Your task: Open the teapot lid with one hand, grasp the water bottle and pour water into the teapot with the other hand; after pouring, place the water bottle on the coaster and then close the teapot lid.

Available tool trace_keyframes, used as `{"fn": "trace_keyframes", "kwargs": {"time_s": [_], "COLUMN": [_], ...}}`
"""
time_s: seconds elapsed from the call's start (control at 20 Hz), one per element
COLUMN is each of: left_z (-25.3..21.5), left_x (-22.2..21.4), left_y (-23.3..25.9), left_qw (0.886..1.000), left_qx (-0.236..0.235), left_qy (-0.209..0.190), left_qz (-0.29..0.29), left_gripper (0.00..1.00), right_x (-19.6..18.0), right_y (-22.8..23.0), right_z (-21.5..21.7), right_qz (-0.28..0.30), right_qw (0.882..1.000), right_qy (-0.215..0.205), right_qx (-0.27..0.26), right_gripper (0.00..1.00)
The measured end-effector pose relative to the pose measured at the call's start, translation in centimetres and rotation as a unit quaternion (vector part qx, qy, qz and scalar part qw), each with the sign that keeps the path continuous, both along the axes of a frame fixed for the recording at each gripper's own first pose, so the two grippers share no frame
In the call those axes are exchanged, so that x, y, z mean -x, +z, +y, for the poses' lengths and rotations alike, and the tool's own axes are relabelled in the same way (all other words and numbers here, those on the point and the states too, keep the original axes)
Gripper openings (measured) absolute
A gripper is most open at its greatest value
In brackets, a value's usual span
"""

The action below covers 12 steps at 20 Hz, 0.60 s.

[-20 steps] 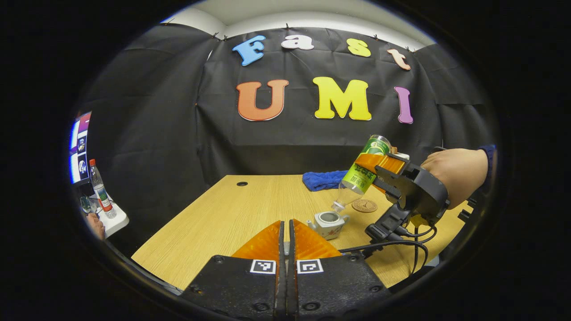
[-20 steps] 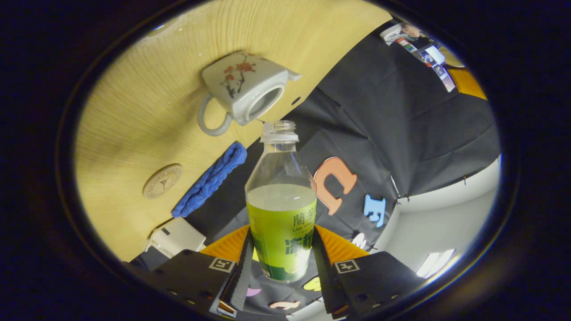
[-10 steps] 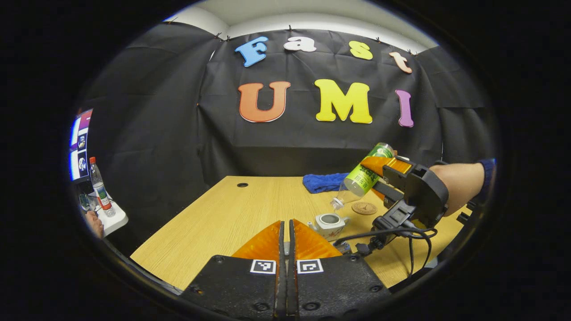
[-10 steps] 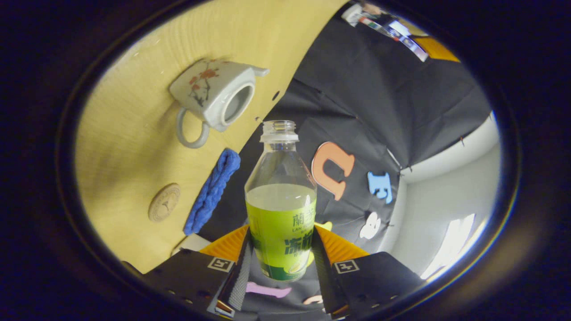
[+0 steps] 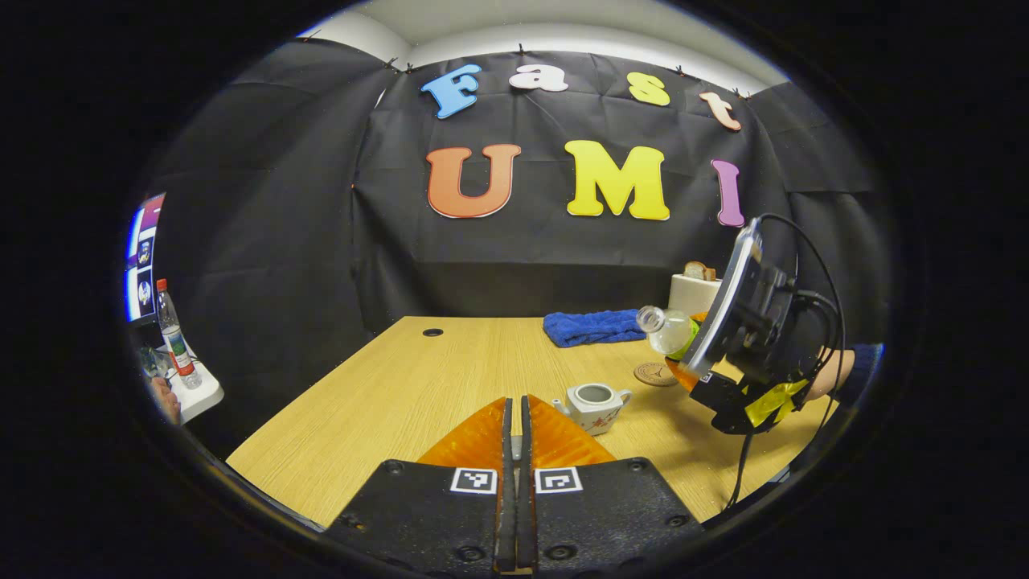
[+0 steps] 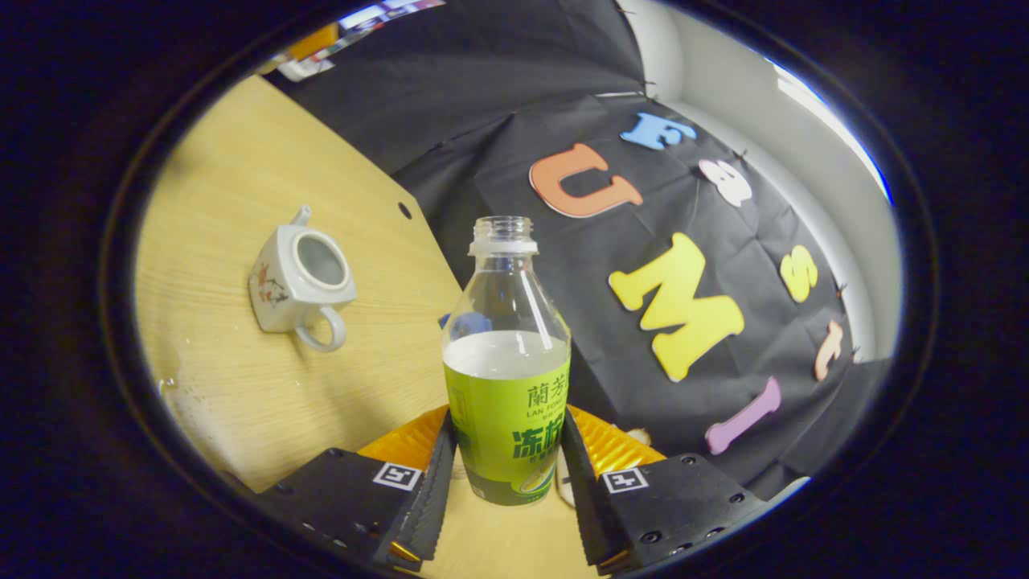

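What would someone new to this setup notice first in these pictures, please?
The uncapped water bottle with its green label comes first: it is clamped between the right tongs and fills the middle of the right gripper view. Next is the small white teapot, open-topped, sitting mid-table just ahead of the shut left tongs. Behind it, a blue cloth lies at the table's far edge.

Each gripper has a black body with round screws, and a small square black-and-white marker sits at the base of each finger. The right gripper carries black cables looping off its back and a strip of yellow tape. A dark blue sleeve covers the person's wrist.
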<state>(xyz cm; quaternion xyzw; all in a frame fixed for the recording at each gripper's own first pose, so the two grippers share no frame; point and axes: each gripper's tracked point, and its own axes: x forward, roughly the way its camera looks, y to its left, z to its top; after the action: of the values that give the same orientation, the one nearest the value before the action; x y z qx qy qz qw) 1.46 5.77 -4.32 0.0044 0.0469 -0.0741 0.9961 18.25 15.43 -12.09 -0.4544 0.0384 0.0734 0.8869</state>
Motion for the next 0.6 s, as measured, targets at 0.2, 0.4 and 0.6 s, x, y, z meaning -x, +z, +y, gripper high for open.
{"fn": "trace_keyframes", "kwargs": {"time_s": [0.2,0.4,0.6], "left_z": [-0.6,-1.1,-1.0], "left_x": [-0.6,-0.7,-0.9], "left_y": [-0.6,-0.5,-0.8], "left_qw": [1.000,1.000,1.000], "left_qx": [-0.002,0.008,-0.006], "left_qy": [-0.005,-0.009,-0.001], "left_qz": [-0.001,-0.001,0.002], "left_gripper": [0.03,0.03,0.03], "right_x": [-0.4,-1.8,-3.8], "right_y": [-1.6,-1.6,0.3], "right_z": [-0.8,-2.0,-3.2], "right_qz": [0.053,0.104,0.134], "right_qw": [0.988,0.949,0.900], "right_qy": [0.012,0.013,-0.006], "right_qx": [-0.143,-0.297,-0.416], "right_gripper": [0.67,0.70,0.70]}}
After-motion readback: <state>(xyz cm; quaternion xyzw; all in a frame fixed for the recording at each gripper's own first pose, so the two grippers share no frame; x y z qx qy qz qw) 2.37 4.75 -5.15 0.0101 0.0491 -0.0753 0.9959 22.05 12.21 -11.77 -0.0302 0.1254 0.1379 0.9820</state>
